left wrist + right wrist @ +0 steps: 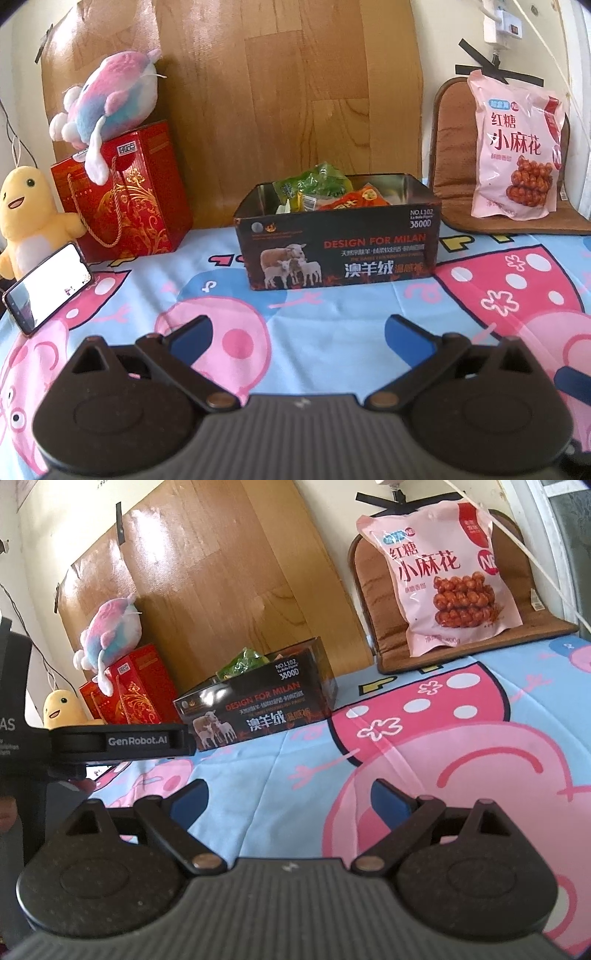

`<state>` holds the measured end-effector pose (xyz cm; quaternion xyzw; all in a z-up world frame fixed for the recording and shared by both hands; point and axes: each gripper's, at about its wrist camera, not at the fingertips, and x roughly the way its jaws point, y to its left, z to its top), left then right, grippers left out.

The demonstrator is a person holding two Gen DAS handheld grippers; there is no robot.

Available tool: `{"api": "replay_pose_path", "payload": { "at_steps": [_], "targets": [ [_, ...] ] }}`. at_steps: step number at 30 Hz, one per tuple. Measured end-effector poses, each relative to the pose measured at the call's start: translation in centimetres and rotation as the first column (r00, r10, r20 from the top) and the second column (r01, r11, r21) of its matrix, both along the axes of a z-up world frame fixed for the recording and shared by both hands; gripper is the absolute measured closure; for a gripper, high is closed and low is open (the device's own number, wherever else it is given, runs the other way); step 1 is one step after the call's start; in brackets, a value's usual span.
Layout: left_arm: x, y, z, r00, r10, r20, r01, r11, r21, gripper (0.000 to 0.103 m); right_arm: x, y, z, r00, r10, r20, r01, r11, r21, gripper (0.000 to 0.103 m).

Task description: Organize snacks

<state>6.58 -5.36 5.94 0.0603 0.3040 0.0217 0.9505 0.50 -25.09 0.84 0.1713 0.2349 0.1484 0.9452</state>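
The dark box, printed with sheep and the words DESIGN FOR MILAN, stands open-topped on the cartoon-pig sheet that covers the whole surface, towards the far side and close to a wooden board leaning on the pale wall. Inside it lie small snack packets: a green packet poking above the rim and an orange-red packet just beside it on the right. To the far right, well apart from the box, a big pink snack bag leans upright against a brown cushion propped at the wall. To the left of the box stands a red gift bag with a rope handle, and a pink-and-blue plush toy rests on top of it; a yellow plush sits further left, with a phone tilted up in front of it, screen lit. Nearer, the left gripper hovers low over the sheet, pointed at the box, its blue-padded fingers spread wide with nothing between them. The right gripper hangs over the sheet further right, tilted, likewise spread and holding nothing, and from its view the left one shows as a black bar at the left edge.
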Motion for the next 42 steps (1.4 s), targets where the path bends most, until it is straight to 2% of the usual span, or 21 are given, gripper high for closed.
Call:
{"api": "replay_pose_path", "payload": {
  "at_steps": [4, 8, 22, 30, 42],
  "targets": [
    [0.0, -0.1, 0.2, 1.000, -0.005, 0.008, 0.005, 1.000, 0.003, 0.000, -0.1, 0.1, 0.0, 1.000, 0.000, 0.002, 0.000, 1.000, -0.003, 0.007],
    [-0.1, 0.8, 0.2, 1.000, 0.006, 0.005, -0.006, 1.000, -0.027, 0.000, 0.2, -0.1, 0.1, 1.000, -0.007, -0.009, 0.007, 1.000, 0.002, 0.007],
    [0.2, 2.1, 0.0, 0.999, 0.036, 0.012, -0.036, 0.999, -0.012, 0.000, 1.0, 0.6, 0.7, 1.000, -0.003, -0.006, 0.003, 1.000, -0.025, 0.007],
    [0.2, 2.0, 0.1, 0.999, 0.048, -0.010, -0.048, 0.999, -0.003, 0.000, 0.6, 0.7, 1.0, 1.000, -0.010, 0.002, 0.010, 0.999, -0.033, 0.007],
    [-0.5, 2.1, -0.2, 0.999, 0.029, -0.025, -0.029, 1.000, -0.008, 0.000, -0.3, 1.0, 1.2, 1.000, -0.016, 0.000, 0.016, 0.998, -0.059, 0.007]
  ]
}}
